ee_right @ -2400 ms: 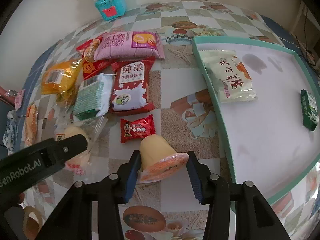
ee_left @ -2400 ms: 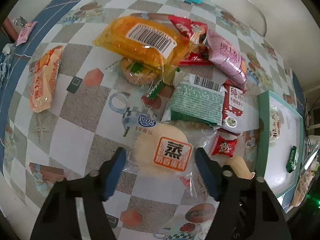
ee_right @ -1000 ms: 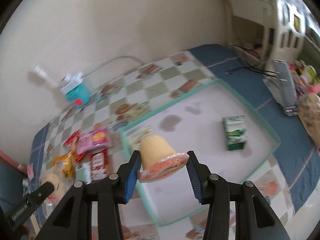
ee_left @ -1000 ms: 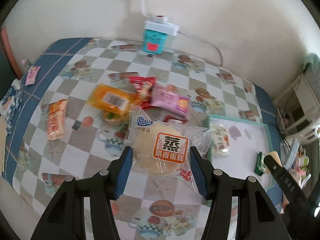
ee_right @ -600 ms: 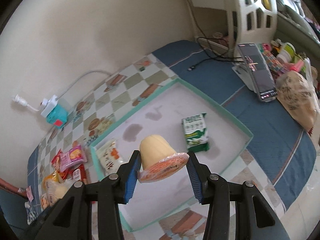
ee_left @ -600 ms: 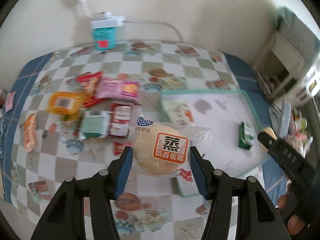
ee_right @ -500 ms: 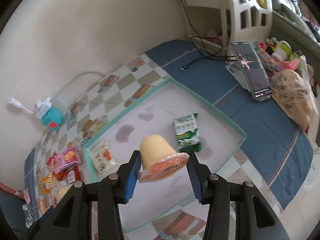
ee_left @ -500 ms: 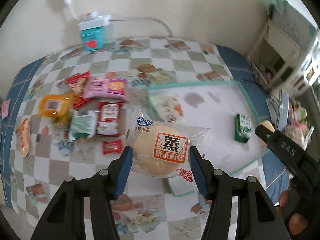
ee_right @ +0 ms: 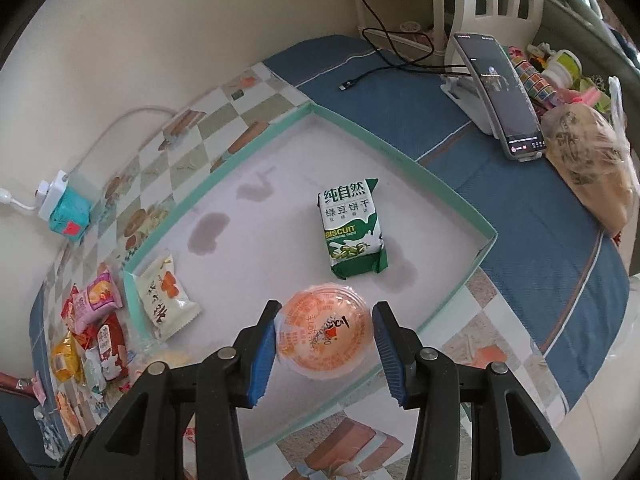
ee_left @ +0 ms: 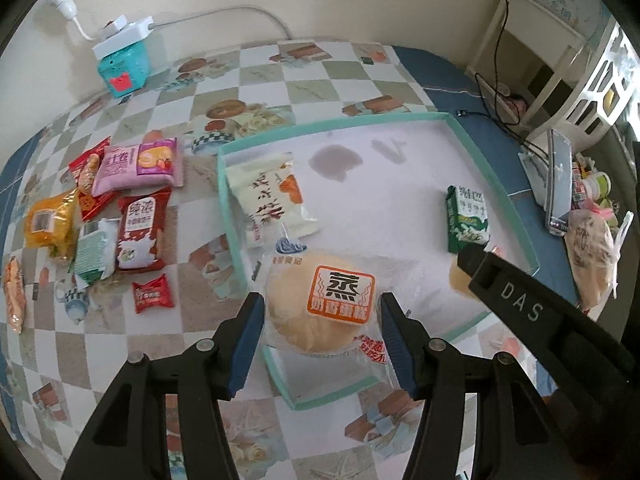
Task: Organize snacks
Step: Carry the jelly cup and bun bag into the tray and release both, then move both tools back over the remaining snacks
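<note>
My left gripper (ee_left: 320,320) is shut on a wrapped round steamed cake (ee_left: 320,304) and holds it over the near edge of the teal-rimmed white tray (ee_left: 516,220). My right gripper (ee_right: 325,340) is shut on an orange-lidded jelly cup (ee_right: 325,330), lid facing the camera, over the tray (ee_right: 360,128) near its front. In the tray lie a green biscuit pack (ee_right: 352,228) and a white snack pack (ee_right: 162,296); both also show in the left wrist view, the biscuit pack (ee_left: 468,216) and the white pack (ee_left: 268,196).
Several loose snack packs (ee_left: 136,216) lie on the checkered tablecloth left of the tray, with a small red candy (ee_left: 152,294). A teal box with a power strip (ee_left: 122,60) stands by the wall. A phone on a stand (ee_right: 504,92) and a bagged item (ee_right: 588,172) sit right of the tray.
Both grippers have come lower and closer over the tray with their snacks. The jelly cup has tipped so its orange lid faces the camera.
</note>
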{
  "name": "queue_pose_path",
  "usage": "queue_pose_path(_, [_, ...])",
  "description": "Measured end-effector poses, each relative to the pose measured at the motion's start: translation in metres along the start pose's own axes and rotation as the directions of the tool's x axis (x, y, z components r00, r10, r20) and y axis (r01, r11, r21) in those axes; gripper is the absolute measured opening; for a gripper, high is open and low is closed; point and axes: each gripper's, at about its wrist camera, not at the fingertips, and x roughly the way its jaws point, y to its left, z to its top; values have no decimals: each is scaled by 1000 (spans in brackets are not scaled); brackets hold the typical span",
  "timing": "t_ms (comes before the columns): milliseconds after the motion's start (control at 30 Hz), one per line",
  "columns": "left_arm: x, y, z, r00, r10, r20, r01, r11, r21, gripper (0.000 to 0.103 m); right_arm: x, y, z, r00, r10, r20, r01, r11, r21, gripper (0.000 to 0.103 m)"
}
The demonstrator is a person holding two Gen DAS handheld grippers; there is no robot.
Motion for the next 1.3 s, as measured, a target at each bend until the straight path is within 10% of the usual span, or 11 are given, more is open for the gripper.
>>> queue_pose_path(467, [0, 40, 3, 993, 121, -5, -121, 984, -128, 96, 5, 0, 0, 1000, -24, -17, 24, 1000, 9, 71])
queue_pose_path(800, [-29, 141, 6, 975, 223, 19, -196, 889, -415, 99, 8, 22, -7, 999, -31, -26, 29, 997, -65, 81])
queue_pose_path(1300, [-59, 248, -21, 934, 355, -24, -301, 751, -588, 100, -5, 110, -48, 999, 36, -4, -35, 948, -316, 103])
